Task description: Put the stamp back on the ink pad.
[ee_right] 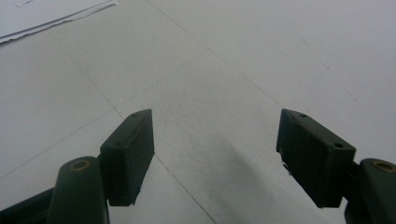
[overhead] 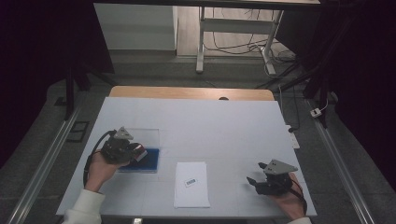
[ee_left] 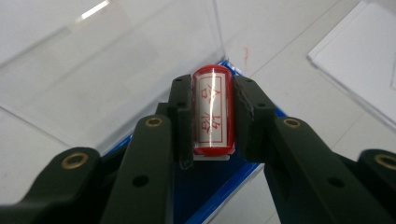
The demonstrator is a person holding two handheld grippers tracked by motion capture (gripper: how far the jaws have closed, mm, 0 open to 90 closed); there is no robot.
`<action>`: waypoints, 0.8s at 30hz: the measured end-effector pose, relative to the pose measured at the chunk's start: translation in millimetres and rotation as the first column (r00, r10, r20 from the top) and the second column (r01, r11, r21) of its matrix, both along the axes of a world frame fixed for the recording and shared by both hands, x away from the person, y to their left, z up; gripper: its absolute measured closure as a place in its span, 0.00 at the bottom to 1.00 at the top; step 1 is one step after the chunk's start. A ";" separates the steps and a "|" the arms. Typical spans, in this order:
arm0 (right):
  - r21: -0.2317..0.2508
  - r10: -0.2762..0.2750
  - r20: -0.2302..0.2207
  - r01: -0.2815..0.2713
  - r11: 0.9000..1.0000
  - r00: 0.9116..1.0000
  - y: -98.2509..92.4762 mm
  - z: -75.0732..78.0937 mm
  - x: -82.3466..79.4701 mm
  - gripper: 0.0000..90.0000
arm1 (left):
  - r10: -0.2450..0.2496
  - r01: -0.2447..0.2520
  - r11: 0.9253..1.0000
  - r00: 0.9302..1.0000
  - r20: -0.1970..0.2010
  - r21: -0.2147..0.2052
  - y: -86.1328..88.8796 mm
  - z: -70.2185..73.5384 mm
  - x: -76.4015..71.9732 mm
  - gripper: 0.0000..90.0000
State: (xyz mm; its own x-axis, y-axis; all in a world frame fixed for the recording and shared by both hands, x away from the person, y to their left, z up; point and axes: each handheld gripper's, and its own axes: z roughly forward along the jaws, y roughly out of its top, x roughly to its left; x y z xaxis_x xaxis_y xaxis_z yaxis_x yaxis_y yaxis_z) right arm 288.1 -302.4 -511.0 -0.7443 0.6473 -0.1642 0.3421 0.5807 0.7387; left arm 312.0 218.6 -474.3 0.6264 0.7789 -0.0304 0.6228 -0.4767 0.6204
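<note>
Red ink marks the face of the stamp (ee_left: 212, 112) clamped between the jaws of the left gripper (ee_left: 212, 116): a red-bodied cylinder with a white label bearing red characters inside a red frame, too stylised for me to read with certainty. Both pads press on its sides, so the jaws are closed firmly on it. In the high view the left gripper (overhead: 140, 153) sits at the near left of the table, held just over the blue ink pad (overhead: 150, 161), with the stamp's red end showing at the tips. The clear acrylic lid (ee_left: 93, 70) lies flat behind the pad, on its far side, touching or nearly touching its edge; I cannot tell which. The white sheet of paper (overhead: 191, 184) lies near the table's front edge, right of the pad and apart from it, and carries one small dark printed mark (overhead: 190, 182), too small to read. The right gripper (overhead: 254, 173) rests at the near right, well apart from the sheet; its jaws stand wide open with nothing between them, over bare surface, the corner of the sheet (ee_right: 46, 18) showing at upper left in its own view. The white table cover (overhead: 224, 130) is unoccupied across its middle and far half, giving open room between the two hands and beyond the pad. A wooden strip (overhead: 187, 92) shows along the far edge.
</note>
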 end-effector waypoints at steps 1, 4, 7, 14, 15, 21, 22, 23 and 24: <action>-0.001 0.001 0.000 -0.001 1.000 1.000 -0.1 0.0 0.0 0.30 | 0.003 -0.003 1.000 1.000 -0.007 0.009 0.4 -1.6 0.5 0.78; 0.000 0.001 0.000 -0.001 1.000 1.000 0.1 0.1 -0.1 0.30 | 0.009 -0.009 1.000 1.000 -0.022 0.023 2.4 -6.0 2.2 0.78; -0.002 0.002 -0.001 -0.002 1.000 1.000 0.0 -0.3 0.1 0.30 | 0.016 -0.016 1.000 0.999 -0.029 0.027 3.8 -8.9 3.2 0.78; -0.003 0.003 -0.001 -0.003 1.000 1.000 0.2 -0.4 0.0 0.30 | 0.016 -0.015 0.999 0.999 -0.035 0.033 3.2 -13.0 3.7 0.77; -0.003 0.003 -0.001 -0.003 1.000 1.000 0.1 -0.4 0.0 0.30 | 0.017 -0.016 0.999 0.999 -0.033 0.033 3.2 -13.2 3.5 0.77; -0.006 -0.002 0.001 0.002 1.000 1.000 0.0 -0.4 -0.1 0.30 | 0.018 -0.018 1.000 1.000 -0.001 0.005 2.8 -10.3 0.6 0.60; -0.009 0.000 0.003 0.000 1.000 1.000 -0.4 -0.4 0.1 0.30 | 0.022 -0.022 1.000 1.000 0.006 -0.010 2.8 -8.8 -0.7 0.54; -0.002 0.001 0.000 -0.001 1.000 1.000 -0.6 -0.5 0.2 0.30 | 0.029 -0.029 0.999 1.000 0.013 -0.016 2.6 -7.3 -2.4 0.48; -0.001 0.002 0.000 -0.002 1.000 1.000 -1.2 -0.5 0.4 0.30 | 0.037 -0.037 0.999 0.999 0.021 -0.021 2.2 -6.0 -4.4 0.43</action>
State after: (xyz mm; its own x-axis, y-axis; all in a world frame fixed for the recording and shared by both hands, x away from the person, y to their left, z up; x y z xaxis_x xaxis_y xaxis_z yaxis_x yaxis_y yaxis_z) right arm 288.5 -303.6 -511.4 -0.7454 0.6460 -0.1645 0.3412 0.5816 0.7384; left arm 307.6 220.8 -480.3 0.5981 0.8007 -0.0340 0.6263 -0.4405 0.6432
